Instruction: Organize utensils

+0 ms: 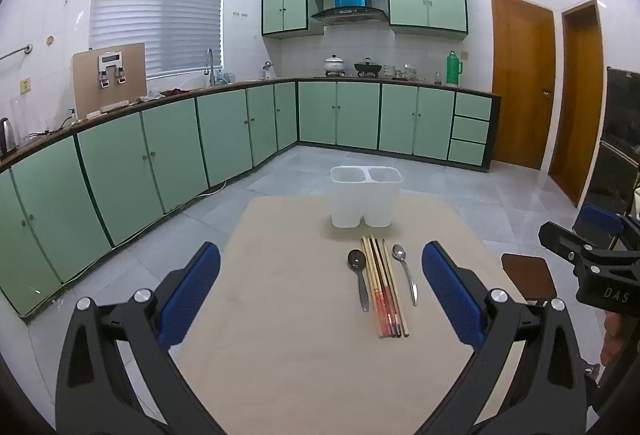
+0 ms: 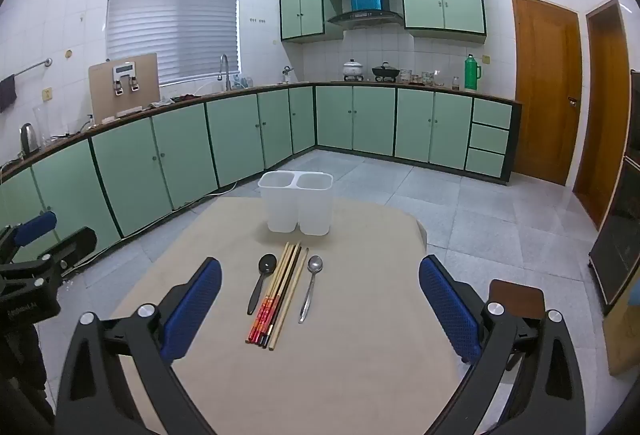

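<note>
1. Jaws on both grippers stand spread wide with nothing between them; the left gripper (image 1: 320,295) and the right gripper (image 2: 320,299) hover above the near part of the table (image 2: 360,375), apart from every utensil.

2. Utensils lie in a tight row just in front of the white holder (image 2: 297,203), on the side nearer the grippers. The chopsticks (image 2: 280,295) sit in the middle as a bundle, sticks touching one another. The dark spoon (image 2: 262,285) lies just left of them and the metal spoon (image 2: 310,289) just right.

3. Every long axis runs from the grippers toward the holder. Both spoon bowls point at the holder, handles toward the grippers. The chopsticks' plain ends point at the holder; their red patterned ends lie nearer the grippers.

4. Likely trouble, as I judge it:
   - The chopsticks touch, so closing on one could catch or scatter its neighbours.
   - The spoons lie flat and thin against the table, so fingertips may slide over a handle rather than under it.
   - The holder looks light and stands near the far table edge; a long utensil dropped at a slant could tip or push it.
   - Spoons and chopsticks may end up in one compartment, since the holder has two side by side.

5. Beyond the table lie the tiled floor (image 2: 460,203) and green cabinets (image 2: 360,123).
</note>
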### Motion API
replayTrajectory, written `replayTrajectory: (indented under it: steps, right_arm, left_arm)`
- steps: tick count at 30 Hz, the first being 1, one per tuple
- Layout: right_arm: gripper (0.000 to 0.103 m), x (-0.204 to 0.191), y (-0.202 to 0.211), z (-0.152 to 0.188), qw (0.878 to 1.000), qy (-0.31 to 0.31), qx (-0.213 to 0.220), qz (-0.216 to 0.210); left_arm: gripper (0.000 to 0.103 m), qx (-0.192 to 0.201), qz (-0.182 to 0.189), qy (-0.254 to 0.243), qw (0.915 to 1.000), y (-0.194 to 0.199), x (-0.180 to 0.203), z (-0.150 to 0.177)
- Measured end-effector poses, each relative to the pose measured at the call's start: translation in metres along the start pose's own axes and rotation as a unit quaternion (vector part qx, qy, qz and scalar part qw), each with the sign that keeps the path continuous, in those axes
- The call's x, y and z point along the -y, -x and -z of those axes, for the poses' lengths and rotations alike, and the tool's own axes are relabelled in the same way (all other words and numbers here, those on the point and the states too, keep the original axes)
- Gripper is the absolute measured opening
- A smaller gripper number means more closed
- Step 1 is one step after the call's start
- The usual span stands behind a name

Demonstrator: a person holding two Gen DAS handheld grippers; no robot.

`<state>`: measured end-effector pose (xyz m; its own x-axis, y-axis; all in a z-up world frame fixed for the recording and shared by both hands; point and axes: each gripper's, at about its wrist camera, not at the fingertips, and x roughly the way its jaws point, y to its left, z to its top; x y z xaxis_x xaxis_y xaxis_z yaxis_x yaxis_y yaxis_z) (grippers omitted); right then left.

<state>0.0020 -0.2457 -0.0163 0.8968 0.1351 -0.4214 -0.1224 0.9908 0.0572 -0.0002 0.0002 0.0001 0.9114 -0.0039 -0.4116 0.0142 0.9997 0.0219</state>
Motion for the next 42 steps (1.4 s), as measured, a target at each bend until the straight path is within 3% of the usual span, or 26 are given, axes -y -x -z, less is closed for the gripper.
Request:
replayTrajectory:
  steps: [42]
  right_arm:
    - [0.097, 0.004, -0.001, -0.002, 1.000, -0.005, 0.000, -0.002]
  left_arm:
    - [0.098, 0.006, -0.007, -0.001, 1.0000, 0.007, 0.002, -0.003]
